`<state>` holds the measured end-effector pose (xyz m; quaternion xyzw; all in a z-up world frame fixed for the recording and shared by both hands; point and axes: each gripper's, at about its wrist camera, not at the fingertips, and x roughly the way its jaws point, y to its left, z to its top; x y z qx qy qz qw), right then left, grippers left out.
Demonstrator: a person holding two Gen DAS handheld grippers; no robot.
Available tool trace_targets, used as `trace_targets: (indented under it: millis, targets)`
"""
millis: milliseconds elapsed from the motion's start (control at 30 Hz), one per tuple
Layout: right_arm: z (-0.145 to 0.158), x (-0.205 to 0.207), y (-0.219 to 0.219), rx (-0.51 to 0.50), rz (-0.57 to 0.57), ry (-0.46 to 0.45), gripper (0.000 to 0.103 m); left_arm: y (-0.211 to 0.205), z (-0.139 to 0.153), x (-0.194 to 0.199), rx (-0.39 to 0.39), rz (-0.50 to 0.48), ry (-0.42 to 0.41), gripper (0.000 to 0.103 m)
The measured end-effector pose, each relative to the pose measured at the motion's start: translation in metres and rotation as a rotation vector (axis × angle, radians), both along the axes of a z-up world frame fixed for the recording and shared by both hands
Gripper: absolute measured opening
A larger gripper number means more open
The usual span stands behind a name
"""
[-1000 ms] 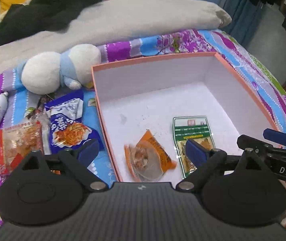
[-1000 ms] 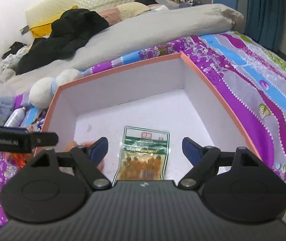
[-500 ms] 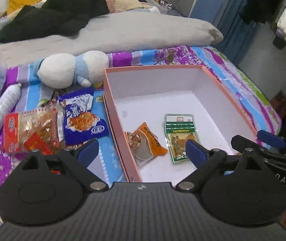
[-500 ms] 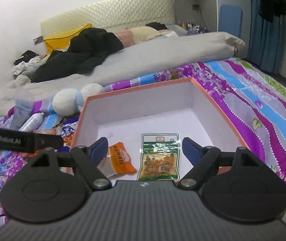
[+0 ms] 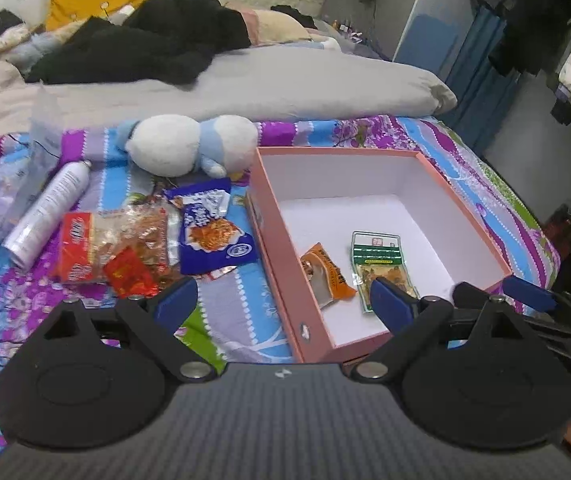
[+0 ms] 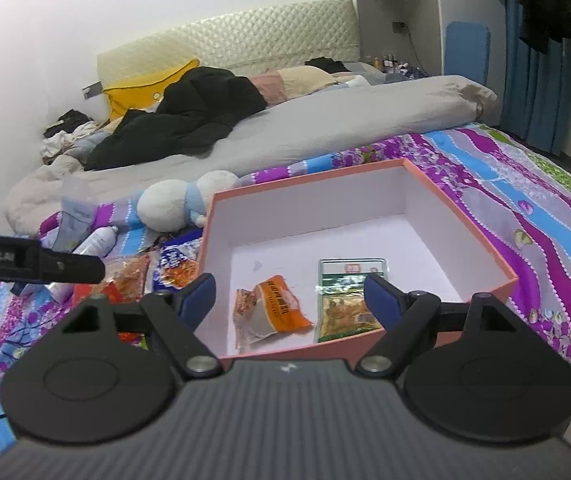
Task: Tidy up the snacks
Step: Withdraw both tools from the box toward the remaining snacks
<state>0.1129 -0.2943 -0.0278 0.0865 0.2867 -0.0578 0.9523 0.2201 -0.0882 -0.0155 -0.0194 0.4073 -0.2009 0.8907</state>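
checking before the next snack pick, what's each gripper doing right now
Left gripper: open, nothing between its fingers.
Right gripper: open, nothing between its fingers.

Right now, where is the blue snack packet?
In the left wrist view, the blue snack packet lies on the bedspread just left of the pink box, below the plush toy.

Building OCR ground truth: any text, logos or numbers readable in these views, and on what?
None can be read in full.
Blue packet: white print, too blurred.
Red packet: white characters, blurred.
Orange packet: dark print along it, unreadable.
Green packet: red label patch, too small.
Spray can: fine print, too small.
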Motion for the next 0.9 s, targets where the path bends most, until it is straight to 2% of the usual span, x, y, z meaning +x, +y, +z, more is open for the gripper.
trace_targets:
  millis: [267,567,733,833,900]
  targets:
    - [-0.010,0.008,0.037,0.014,0.082,0.037,0.082,0.030,0.036,-0.035,0.069,0.011,-0.013,0.095]
    - [-0.020,0.030,0.062,-0.047,0.139,0.107,0.082,0.073,0.071,-0.067,0.062,0.055,0.072,0.095]
    - [-0.020,0.037,0.079,-0.099,0.160,0.110,0.082,0.085,0.076,-0.078,0.043,0.047,0.135,0.095]
    - [-0.025,0.042,0.085,-0.098,0.168,0.132,0.082,0.091,0.073,-0.078,0.013,0.054,0.178,0.095]
    - [-0.030,0.043,0.092,-0.098,0.189,0.146,0.082,0.092,0.067,-0.075,0.025,0.071,0.207,0.095]
